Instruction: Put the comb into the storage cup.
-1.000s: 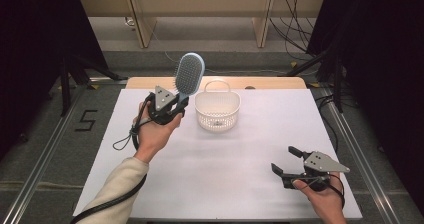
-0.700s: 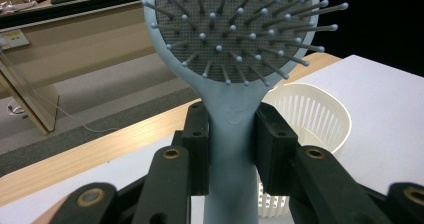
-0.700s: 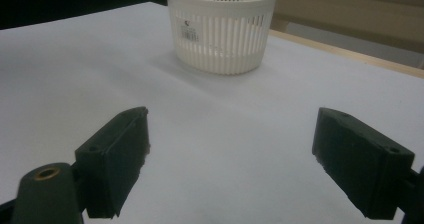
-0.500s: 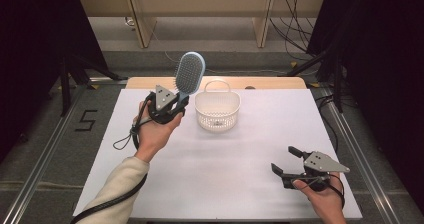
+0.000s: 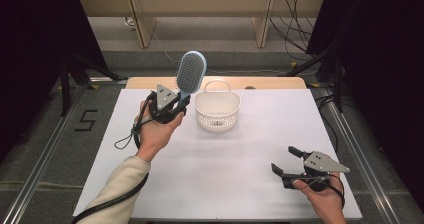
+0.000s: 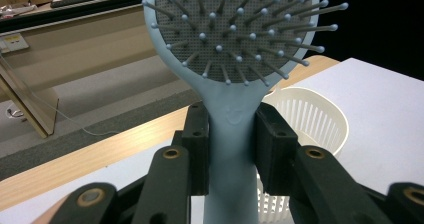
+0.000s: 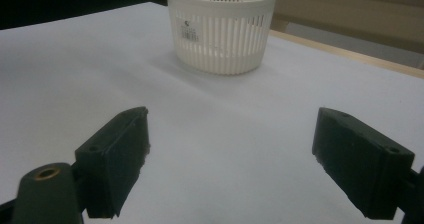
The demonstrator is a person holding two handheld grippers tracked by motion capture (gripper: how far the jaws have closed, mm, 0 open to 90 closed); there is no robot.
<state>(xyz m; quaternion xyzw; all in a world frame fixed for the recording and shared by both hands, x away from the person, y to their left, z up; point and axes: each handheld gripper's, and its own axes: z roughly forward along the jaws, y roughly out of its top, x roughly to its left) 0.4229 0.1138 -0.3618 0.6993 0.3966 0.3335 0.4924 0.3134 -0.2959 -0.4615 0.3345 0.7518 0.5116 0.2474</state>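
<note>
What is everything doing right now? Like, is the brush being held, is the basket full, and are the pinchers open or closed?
hairbrush: held up by its handle, bristle head on top, off the table.
left gripper: shut on the hairbrush handle.
right gripper: open, nothing between its jaws, low over the table.
white basket: upright on the table, looks empty.
white table: bare around the basket.
</note>
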